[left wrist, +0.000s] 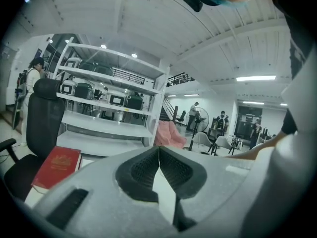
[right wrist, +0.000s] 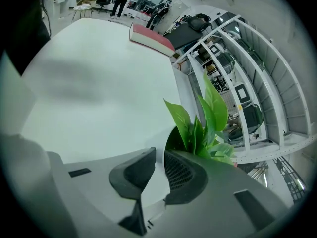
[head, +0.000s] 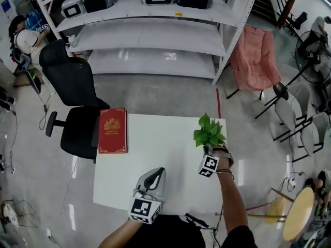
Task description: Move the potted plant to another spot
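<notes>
The potted plant [head: 209,130], green leaves in a small white pot, stands near the right edge of the white table [head: 155,143]. My right gripper [head: 210,151] reaches it from the near side. In the right gripper view the right gripper [right wrist: 159,155] is shut on the pot's white rim, with the plant's leaves [right wrist: 200,123] rising just beyond the jaws. The pot's lower part is hidden. My left gripper [head: 157,172] hovers over the table's near middle; in the left gripper view the left gripper [left wrist: 158,150] is shut and holds nothing.
A red book [head: 113,129] lies at the table's left edge. A black office chair [head: 72,102] stands left of the table, a white shelf unit [head: 155,35] behind it, a pink folding chair [head: 253,56] at back right, and a round wooden table [head: 297,213] at lower right.
</notes>
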